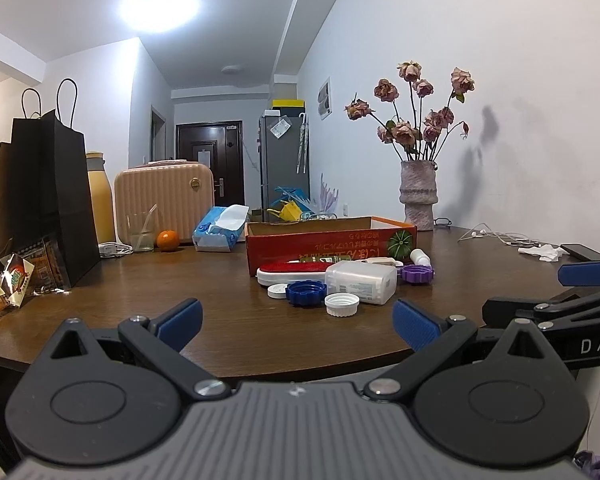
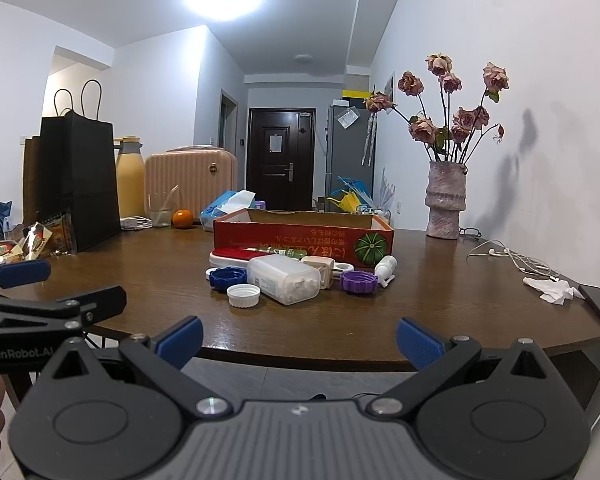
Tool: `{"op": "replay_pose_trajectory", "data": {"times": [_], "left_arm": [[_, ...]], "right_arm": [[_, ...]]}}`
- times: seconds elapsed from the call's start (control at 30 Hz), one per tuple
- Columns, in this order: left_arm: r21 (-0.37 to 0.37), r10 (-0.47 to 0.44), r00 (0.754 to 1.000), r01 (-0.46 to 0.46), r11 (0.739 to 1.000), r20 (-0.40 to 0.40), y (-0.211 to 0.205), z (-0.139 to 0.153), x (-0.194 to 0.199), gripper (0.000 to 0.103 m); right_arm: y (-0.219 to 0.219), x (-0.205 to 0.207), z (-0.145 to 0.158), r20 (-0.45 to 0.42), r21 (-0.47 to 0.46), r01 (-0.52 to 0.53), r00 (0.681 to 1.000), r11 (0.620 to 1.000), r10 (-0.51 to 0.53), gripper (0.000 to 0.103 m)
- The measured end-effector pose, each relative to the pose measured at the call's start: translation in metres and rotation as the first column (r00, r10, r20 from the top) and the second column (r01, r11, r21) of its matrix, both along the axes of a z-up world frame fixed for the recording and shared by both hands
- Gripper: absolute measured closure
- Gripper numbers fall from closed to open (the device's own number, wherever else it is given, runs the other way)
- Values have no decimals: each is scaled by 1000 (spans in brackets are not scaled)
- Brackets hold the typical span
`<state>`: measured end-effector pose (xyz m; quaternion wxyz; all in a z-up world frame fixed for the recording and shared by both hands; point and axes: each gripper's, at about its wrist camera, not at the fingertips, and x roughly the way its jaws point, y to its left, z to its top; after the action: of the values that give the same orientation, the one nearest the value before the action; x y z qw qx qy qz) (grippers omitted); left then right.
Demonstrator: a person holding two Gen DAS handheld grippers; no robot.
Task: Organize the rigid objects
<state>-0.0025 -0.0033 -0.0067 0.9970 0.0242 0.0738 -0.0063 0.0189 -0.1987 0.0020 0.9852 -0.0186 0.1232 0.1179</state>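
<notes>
With both the left gripper (image 1: pixel 296 326) and right gripper (image 2: pixel 299 338) held wide apart and empty at frame bottom, the white cap (image 2: pixel 243 294) and clear jar (image 2: pixel 284 279), crowded at frame centre before the red box (image 2: pixel 304 236), were judged liable to be knocked aside by a careless approach.

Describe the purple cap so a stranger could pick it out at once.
Start at the red cardboard box in the middle of the brown table. In the cluster of small items in front of it, look to the right end, beside the small white bottle. The purple cap is the only purple piece; the other caps are blue and white.
</notes>
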Motion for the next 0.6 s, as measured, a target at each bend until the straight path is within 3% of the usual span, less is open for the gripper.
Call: {"op": "replay_pose_trajectory", "data": {"times": [0.6], "left_arm": [[1,-2,1000,2,1000,-1,-2,-1,-1,0]], "right_arm": [[-3,-1,0,5,3,8,1000,1000,-8,0]]}}
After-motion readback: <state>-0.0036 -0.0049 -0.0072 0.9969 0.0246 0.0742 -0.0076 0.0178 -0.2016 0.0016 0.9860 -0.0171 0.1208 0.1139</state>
